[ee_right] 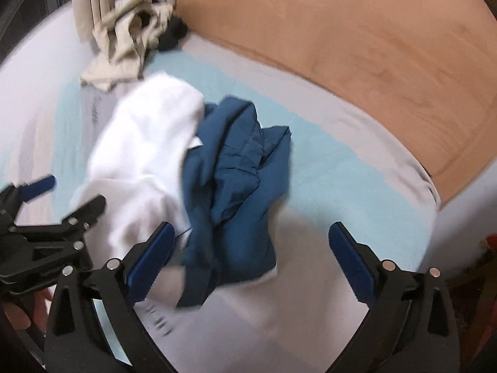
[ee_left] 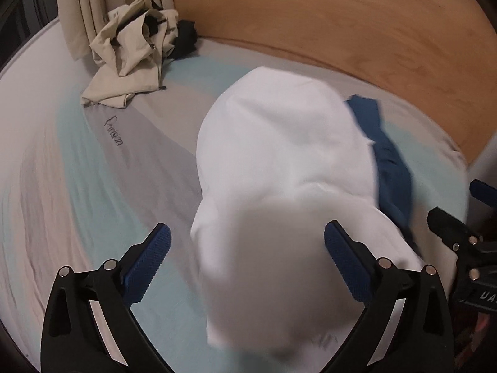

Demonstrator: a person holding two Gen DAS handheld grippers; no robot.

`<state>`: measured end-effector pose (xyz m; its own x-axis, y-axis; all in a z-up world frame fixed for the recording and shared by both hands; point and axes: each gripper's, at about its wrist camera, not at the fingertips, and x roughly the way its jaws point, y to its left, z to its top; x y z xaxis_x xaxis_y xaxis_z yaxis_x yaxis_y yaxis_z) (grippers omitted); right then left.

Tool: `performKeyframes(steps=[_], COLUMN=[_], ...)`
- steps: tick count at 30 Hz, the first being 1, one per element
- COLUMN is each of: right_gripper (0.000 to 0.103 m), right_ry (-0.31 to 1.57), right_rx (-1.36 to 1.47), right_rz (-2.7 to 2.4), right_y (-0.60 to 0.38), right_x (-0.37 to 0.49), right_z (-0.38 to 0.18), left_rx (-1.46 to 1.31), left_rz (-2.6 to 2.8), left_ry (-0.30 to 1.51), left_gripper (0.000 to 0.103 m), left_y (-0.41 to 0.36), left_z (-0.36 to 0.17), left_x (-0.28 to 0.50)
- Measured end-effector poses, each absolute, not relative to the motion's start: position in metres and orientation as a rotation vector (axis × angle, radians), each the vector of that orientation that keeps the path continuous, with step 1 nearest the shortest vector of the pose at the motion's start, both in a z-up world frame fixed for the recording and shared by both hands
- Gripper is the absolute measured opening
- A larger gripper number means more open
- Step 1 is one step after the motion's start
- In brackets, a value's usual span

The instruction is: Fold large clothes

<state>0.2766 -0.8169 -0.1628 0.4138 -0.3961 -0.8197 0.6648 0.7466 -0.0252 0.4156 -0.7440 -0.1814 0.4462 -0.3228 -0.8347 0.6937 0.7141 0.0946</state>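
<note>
While both jaws stand wide apart, nothing gripped: left gripper (ee_left: 247, 261) hangs over white garment (ee_left: 279, 161), cloth blurred between pads, contact unclear. Right gripper (ee_right: 251, 258) above blue garment (ee_right: 236, 180), which lies crumpled on white one. Both lie on striped bed sheet (ee_left: 93, 171). Beige clothes (ee_left: 130, 59) heaped near curtain (ee_left: 84, 3); wooden headboard (ee_left: 341, 21) behind.

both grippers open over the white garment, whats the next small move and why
Probably lower the left gripper onto an edge of the rumpled white garment and pinch it. Both it and the right gripper are open and hold nothing, and the white cloth lies bunched against the crumpled blue garment.
</note>
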Motion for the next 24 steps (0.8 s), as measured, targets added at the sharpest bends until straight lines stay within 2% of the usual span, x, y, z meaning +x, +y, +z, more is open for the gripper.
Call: performKeyframes(steps=[9, 18, 24], right_gripper=[0.095, 0.095, 0.095], right_ry=[0.783, 0.741, 0.718], right_rx=[0.317, 0.350, 0.321], right_rz=[-0.698, -0.757, -0.830], right_y=[-0.690, -0.595, -0.540], right_x=[0.211, 0.107, 0.067], right_z=[-0.109, -0.088, -0.081], left_rx=[0.426, 0.448, 0.440], left_rz=[-0.739, -0.700, -0.723], left_ry=[0.849, 0.811, 0.785], left_gripper=[0.097, 0.097, 0.097], left_y=[-0.647, -0.534, -0.488], left_z=[-0.125, -0.089, -0.077], left_x=[0.341, 0.243, 0.186])
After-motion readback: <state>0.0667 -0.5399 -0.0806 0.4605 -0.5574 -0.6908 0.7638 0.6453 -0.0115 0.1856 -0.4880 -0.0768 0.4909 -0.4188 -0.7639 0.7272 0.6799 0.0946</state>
